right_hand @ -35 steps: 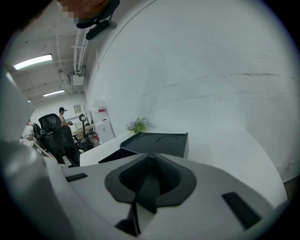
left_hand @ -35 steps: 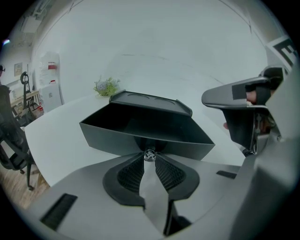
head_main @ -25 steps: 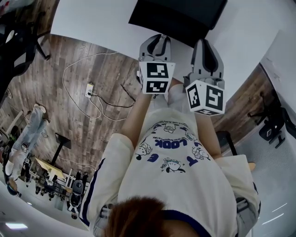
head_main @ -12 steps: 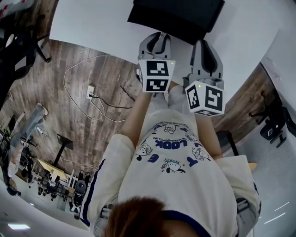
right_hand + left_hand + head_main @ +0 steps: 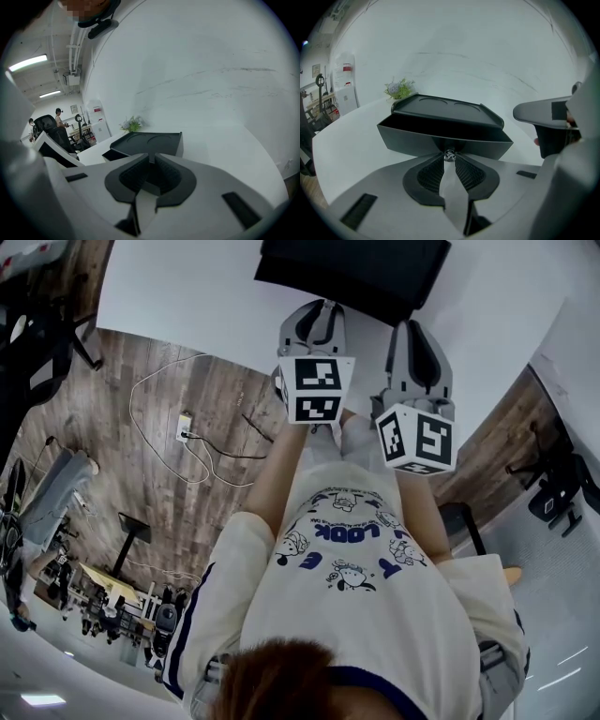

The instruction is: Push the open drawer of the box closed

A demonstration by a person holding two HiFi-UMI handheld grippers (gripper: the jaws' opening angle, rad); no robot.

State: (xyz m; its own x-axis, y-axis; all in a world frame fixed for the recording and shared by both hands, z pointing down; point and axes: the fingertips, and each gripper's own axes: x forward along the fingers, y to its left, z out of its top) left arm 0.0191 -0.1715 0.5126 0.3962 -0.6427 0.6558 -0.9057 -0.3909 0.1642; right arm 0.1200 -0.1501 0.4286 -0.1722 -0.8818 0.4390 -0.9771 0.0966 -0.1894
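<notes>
The black box point(image 5: 352, 273) stands on the white table point(image 5: 187, 287), and its drawer point(image 5: 440, 138) is pulled out toward me. My left gripper point(image 5: 449, 156) is at the drawer's front, its jaws shut on the small silver knob point(image 5: 449, 154). In the head view the left gripper point(image 5: 317, 307) reaches the box's near edge. Beside it, my right gripper point(image 5: 418, 329) hovers to the right, short of the box. In the right gripper view the right gripper point(image 5: 151, 159) has its jaws together with nothing between them, and the box point(image 5: 150, 143) lies just ahead.
A small potted plant point(image 5: 399, 87) stands behind the box near the wall. The table's front edge runs just below the grippers, with wooden floor, a cable and a power strip point(image 5: 183, 423) beyond it. A chair point(image 5: 553, 498) is at the right.
My left gripper has edged a little forward toward the box. The right gripper has stayed where it was.
</notes>
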